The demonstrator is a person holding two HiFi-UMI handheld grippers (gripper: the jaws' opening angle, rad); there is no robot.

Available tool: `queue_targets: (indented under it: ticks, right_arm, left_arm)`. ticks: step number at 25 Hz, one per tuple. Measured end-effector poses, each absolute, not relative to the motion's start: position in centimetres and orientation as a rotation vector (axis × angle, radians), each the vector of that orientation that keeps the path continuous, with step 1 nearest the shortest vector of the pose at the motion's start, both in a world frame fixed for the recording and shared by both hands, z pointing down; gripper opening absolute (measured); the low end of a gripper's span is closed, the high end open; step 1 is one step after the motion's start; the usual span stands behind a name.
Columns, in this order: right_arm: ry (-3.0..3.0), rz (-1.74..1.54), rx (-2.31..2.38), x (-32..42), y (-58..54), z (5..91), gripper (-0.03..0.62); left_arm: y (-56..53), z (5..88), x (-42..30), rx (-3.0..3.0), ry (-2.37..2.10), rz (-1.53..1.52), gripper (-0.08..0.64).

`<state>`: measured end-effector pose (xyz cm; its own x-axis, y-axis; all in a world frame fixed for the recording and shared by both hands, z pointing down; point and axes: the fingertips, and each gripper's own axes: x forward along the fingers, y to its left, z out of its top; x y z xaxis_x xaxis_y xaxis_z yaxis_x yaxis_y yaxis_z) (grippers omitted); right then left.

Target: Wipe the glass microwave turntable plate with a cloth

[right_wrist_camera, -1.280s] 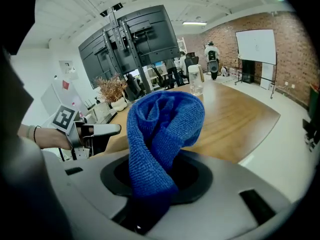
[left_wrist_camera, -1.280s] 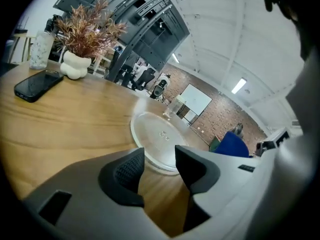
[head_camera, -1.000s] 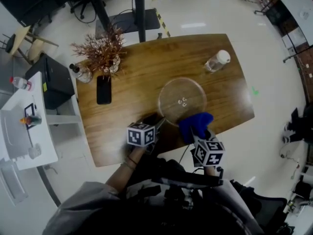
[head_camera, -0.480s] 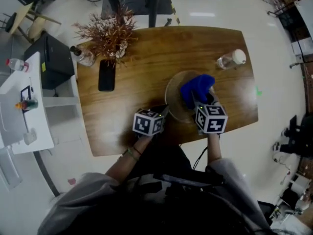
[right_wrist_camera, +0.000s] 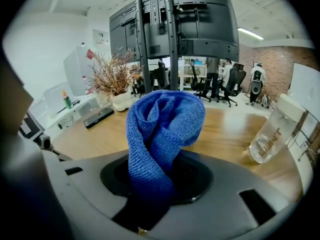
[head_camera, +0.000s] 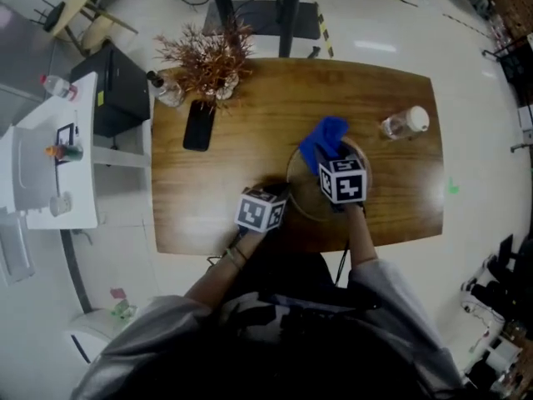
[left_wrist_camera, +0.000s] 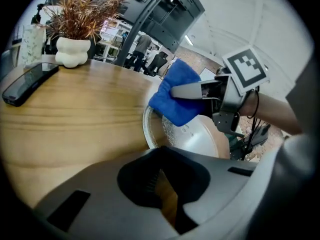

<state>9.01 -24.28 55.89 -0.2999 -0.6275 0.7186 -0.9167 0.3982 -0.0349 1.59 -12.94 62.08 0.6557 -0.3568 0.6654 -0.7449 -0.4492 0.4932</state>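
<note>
The clear glass turntable plate (head_camera: 301,198) lies on the wooden table (head_camera: 216,198), nearer the front edge. My right gripper (head_camera: 331,160) hangs over the plate's far left part, shut on a bunched blue cloth (head_camera: 323,138), which rises between its jaws in the right gripper view as the cloth (right_wrist_camera: 162,134). My left gripper (head_camera: 283,192) sits at the plate's near left rim with its jaws shut. In the left gripper view the plate (left_wrist_camera: 200,141) meets the front of my left gripper (left_wrist_camera: 160,176); whether the rim is pinched does not show.
A black phone (head_camera: 198,125) and a dried plant in a white vase (head_camera: 210,61) stand at the table's far left beside a small glass bottle (head_camera: 167,92). A clear plastic bottle (head_camera: 404,123) lies right of the plate. White shelving (head_camera: 50,173) stands left of the table.
My right gripper has carried the blue cloth from the plate's near edge across to its far left part. The left gripper has stayed at the near left rim.
</note>
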Motion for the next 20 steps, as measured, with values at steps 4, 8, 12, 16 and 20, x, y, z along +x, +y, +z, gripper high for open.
queue_targets:
  ticks: [4,8,12,16,20]
  right_arm:
    - [-2.099,0.625,1.210,8.1,-20.8,56.4,0.152]
    - [-2.145,0.680,1.130,7.8,-16.7,56.8,0.152]
    - [-2.174,0.708,1.046,7.3,-12.4,57.3,0.152]
    - [-2.190,0.757,1.006,7.2,-9.5,57.8,0.152]
    - [-2.200,0.769,1.007,7.8,-10.4,57.1,0.152]
  left_arm:
    - [-13.3,62.0,1.4,2.081,-0.911,0.612,-0.005]
    - [-13.4,62.0,1.3,2.083,-0.943,0.606,-0.005]
    - [-13.2,62.4,1.1,2.076,-0.965,0.616,-0.005]
    - [-13.2,62.3,1.2,2.081,-0.954,0.616,-0.005]
    - [-13.3,62.3,1.1,2.074,-0.953,0.616,-0.005]
